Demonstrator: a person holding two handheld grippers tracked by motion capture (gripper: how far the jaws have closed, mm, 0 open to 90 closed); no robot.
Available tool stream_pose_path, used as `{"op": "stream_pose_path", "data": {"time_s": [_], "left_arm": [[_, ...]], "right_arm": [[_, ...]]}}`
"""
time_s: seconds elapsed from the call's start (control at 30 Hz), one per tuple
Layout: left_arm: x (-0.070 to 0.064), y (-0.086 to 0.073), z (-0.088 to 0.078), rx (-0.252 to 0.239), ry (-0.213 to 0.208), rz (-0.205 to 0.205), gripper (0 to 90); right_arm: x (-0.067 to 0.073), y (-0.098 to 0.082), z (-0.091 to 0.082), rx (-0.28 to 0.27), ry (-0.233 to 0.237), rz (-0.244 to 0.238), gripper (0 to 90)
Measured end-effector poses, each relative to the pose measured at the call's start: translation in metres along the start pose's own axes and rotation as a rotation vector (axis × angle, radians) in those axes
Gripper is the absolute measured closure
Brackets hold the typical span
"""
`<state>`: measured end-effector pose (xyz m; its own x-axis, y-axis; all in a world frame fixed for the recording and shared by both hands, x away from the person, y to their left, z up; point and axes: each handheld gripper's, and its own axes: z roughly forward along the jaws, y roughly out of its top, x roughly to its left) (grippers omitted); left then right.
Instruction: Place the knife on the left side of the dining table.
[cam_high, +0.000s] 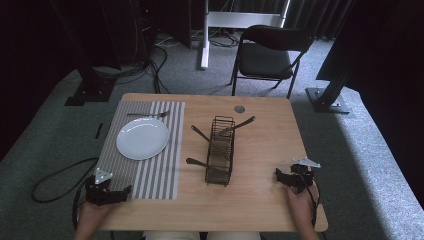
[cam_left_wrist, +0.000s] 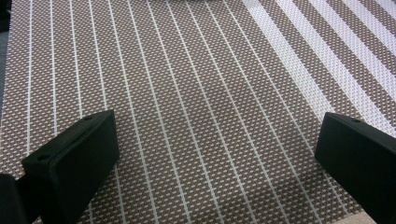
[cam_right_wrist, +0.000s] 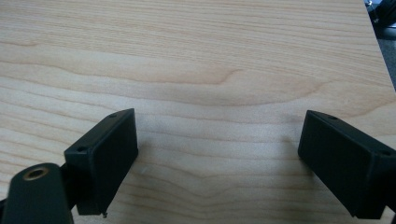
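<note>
Pale wood is showing across the table (cam_high: 260, 200), and on its left half a grey striped placemat (cam_high: 160, 172) is lying with a white plate (cam_high: 143, 138) resting on it. A fork (cam_high: 147, 114) is lying on the mat just beyond the plate. Near the middle of the table a dark wire rack (cam_high: 220, 150) is standing, with three pieces of cutlery (cam_high: 200, 164) poking out of it — which kind each one is, I cannot tell.

The left gripper (cam_left_wrist: 215, 154) is hovering over the near left corner of the placemat, its jaws standing wide apart with nothing between them — the left gripper view is showing bare woven stripes in the gap. In the high view it (cam_high: 107, 192) is sitting at the table's near left edge, well apart from the rack.

The right gripper (cam_right_wrist: 217, 149) is likewise gaping fully, gripping nothing, with plain wood grain under it. In the high view it (cam_high: 295, 177) is sitting near the table's right edge, to the right of the rack and apart from it.
</note>
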<state>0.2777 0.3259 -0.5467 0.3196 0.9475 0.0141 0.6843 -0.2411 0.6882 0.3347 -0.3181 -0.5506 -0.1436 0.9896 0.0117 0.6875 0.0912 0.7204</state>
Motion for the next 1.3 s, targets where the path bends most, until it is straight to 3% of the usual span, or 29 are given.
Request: {"op": "stream_pose_path", "data": {"time_s": [0.63, 0.73, 0.83, 0.93, 1.07, 1.17, 1.3], "left_arm": [[0.0, 0.0, 0.0, 0.0, -0.003, 0.005, 0.0], [-0.005, -0.002, -0.003, -0.021, 0.027, 0.043, 0.6], [0.0, -0.001, -0.002, 0.002, -0.019, 0.014, 1.6], [0.001, 0.0, -0.003, 0.011, -0.027, 0.014, 1.6], [0.001, -0.001, -0.006, -0.023, -0.052, -0.01, 1.7], [-0.005, 0.001, -0.007, -0.007, -0.044, 0.017, 1.7], [-0.011, 0.004, -0.007, -0.002, -0.076, 0.015, 1.7]], "right_arm": [[0.0, 0.0, 0.0, 0.0, -0.001, 0.002, 11.1], [0.0, 0.0, 0.0, 0.0, -0.001, 0.002, 11.1], [0.0, 0.0, 0.0, 0.0, -0.001, 0.001, 11.1], [0.0, 0.0, 0.0, 0.0, -0.001, 0.001, 11.1], [0.0, 0.0, 0.0, -0.001, -0.002, 0.001, 11.1], [0.0, 0.0, 0.0, -0.001, -0.002, 0.002, 11.2], [0.0, 0.0, 0.0, -0.001, -0.002, 0.002, 11.2]]}}
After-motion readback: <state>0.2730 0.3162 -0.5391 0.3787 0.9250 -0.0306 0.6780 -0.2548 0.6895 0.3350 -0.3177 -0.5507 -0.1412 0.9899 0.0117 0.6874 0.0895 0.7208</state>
